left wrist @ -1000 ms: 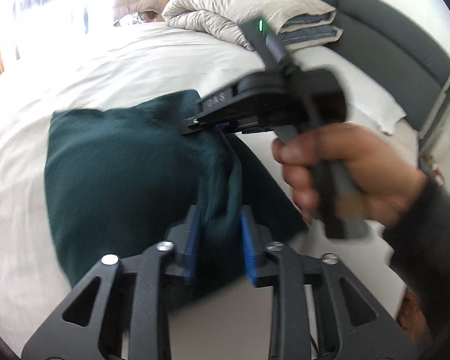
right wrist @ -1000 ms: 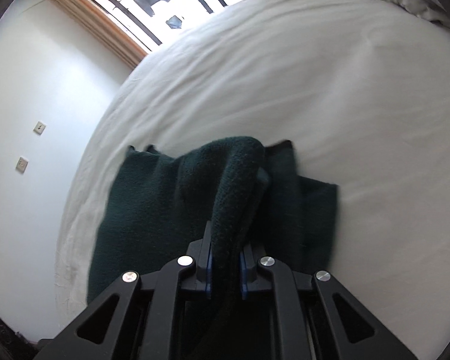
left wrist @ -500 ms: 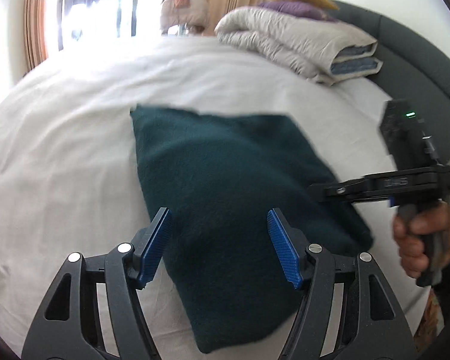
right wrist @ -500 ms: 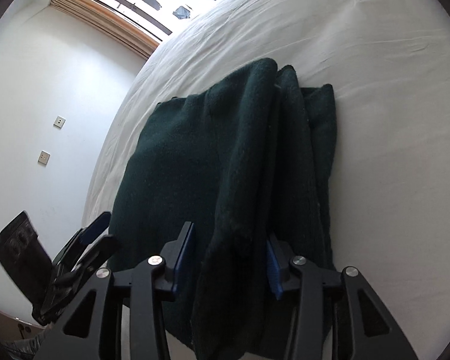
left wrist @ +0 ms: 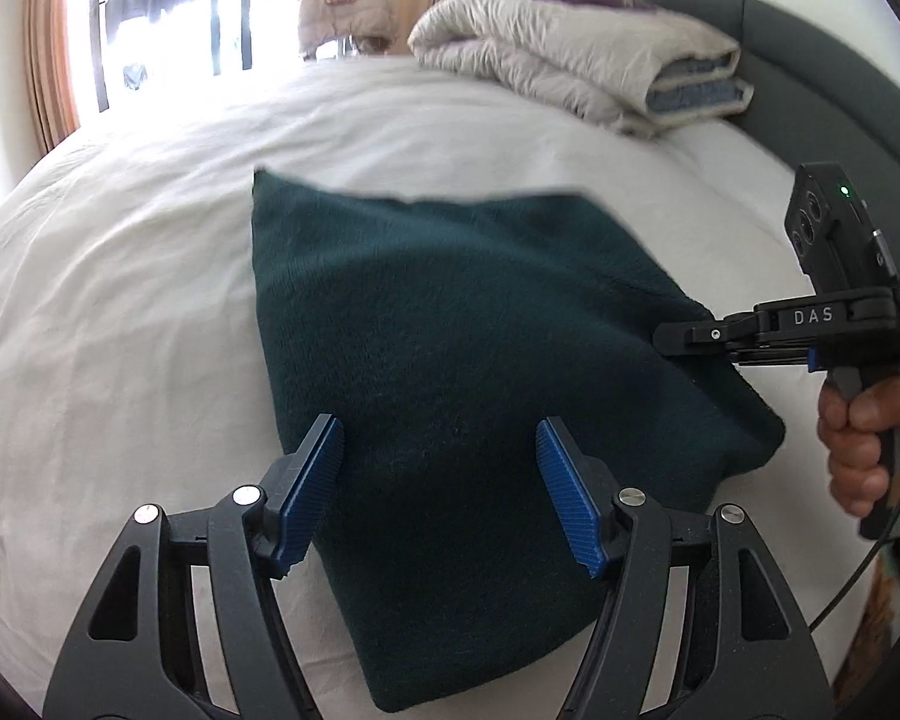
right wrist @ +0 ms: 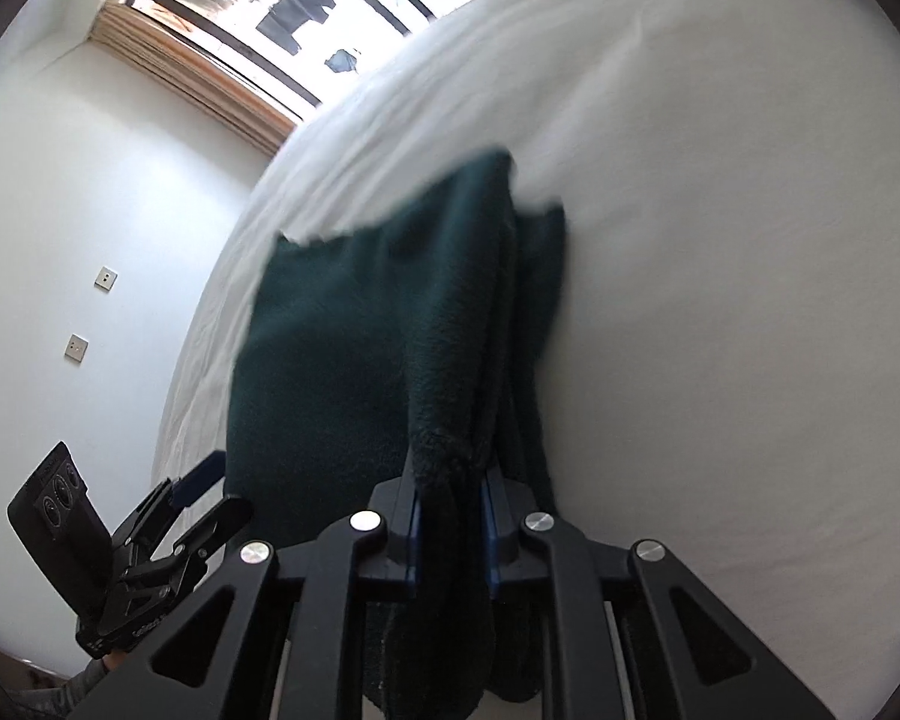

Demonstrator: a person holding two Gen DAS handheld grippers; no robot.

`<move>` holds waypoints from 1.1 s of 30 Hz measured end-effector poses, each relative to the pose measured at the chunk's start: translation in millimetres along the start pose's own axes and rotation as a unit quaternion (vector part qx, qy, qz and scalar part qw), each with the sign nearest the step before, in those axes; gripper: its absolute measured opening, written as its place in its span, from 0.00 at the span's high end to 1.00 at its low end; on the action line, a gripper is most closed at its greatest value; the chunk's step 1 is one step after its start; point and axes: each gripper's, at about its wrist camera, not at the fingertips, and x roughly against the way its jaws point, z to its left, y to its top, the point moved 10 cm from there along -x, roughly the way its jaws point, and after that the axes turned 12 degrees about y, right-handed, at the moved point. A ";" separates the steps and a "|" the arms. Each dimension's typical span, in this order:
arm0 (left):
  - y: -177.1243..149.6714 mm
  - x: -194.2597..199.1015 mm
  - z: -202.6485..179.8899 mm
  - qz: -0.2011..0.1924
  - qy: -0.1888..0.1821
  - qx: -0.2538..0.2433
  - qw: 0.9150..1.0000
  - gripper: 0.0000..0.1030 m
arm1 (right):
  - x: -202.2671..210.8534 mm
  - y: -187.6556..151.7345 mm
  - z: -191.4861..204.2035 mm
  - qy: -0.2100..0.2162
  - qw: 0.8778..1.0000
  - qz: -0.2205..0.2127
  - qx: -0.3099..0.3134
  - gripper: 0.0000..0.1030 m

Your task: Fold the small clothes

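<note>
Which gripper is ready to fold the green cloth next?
Probably the right hand-held gripper: it is clamped on a bunched edge of the green cloth. The left hand-held gripper is open over it, gripping nothing.

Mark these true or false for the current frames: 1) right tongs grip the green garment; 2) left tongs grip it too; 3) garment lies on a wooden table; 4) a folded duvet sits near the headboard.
1) True: the right tongs are shut on a bunched fold of the dark green garment.
2) False: the left tongs stand open over the garment, pads clear of it.
3) False: it lies on a white bed sheet.
4) True: a folded duvet rests by the grey headboard.
</note>
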 end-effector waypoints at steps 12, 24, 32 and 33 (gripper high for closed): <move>-20.0 2.4 -0.8 0.000 0.009 -0.023 1.000 0.36 | 1.6 -26.6 18.6 -0.036 0.999 0.010 0.022 0.60; -31.1 -6.3 -6.6 -0.005 0.016 -0.062 0.998 0.33 | 24.3 -41.2 -17.2 -0.023 1.000 -0.012 0.005 0.91; -31.0 -9.2 -7.6 -0.002 0.023 -0.061 0.998 0.32 | 54.1 -27.4 22.7 -0.190 0.977 -0.063 0.078 0.72; -30.9 -9.3 -7.9 -0.002 0.023 -0.061 0.998 0.32 | 58.5 -24.7 25.0 -0.216 0.970 -0.069 0.084 0.72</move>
